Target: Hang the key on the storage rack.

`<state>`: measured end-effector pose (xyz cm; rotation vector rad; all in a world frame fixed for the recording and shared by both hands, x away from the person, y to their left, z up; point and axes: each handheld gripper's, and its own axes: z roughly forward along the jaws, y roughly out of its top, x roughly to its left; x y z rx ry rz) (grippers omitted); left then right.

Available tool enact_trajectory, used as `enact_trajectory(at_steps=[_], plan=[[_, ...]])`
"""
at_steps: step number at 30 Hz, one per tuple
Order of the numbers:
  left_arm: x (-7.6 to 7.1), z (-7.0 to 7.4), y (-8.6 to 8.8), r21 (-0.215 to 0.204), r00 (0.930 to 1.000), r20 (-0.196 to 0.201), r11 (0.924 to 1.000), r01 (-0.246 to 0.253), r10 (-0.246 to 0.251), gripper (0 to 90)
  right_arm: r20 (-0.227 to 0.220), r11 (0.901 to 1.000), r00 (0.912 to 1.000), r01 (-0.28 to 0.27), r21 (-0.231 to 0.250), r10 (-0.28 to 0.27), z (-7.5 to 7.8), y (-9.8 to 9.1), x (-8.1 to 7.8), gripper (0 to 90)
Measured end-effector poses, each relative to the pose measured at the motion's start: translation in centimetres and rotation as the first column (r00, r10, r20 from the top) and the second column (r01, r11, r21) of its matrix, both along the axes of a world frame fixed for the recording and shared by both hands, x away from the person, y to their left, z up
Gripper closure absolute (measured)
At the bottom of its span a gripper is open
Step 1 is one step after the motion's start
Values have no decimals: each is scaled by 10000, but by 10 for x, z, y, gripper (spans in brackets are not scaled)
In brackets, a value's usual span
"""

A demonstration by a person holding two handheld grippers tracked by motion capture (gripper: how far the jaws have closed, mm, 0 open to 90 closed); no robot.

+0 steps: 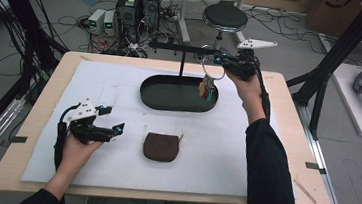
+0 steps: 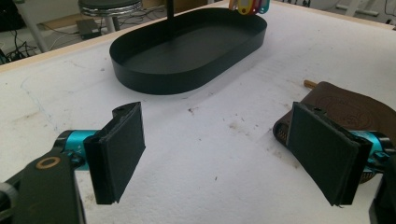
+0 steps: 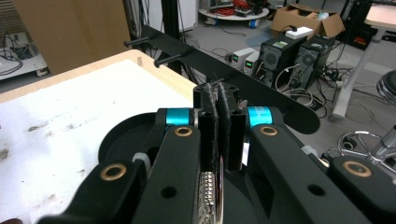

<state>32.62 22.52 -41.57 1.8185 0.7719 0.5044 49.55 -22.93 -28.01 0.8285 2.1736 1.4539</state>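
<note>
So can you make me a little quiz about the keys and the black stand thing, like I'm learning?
1. True or false: the left gripper has its jaws closed tight on the brown pouch.
2. What is the right gripper pinching? A) the key ring with coloured tags B) the black oval tray C) the stool
3. Fill in: the right gripper is up beside the black ____ with pegs that stands over the tray.

Key
1. False: its jaws are wide apart, and the pouch lies on the white mat.
2. A
3. bar
</note>
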Motion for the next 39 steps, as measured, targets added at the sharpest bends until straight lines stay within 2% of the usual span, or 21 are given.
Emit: enact_trajectory(at_steps=[5,16,39], plan=[[-2,-1,2,16,10000,0,10000,-64,64,193,-14,9997,9997,252,58,-251,-3,-2,4,879],[-2,-3,2,28,10000,-67,10000,-63,63,193,-316,9969,9966,751,-248,-759,-11,-5,13,879],[-2,-4,1,64,9999,-107,10000,10,-10,193,-383,9939,9935,1078,209,-1070,-19,-8,24,878]])
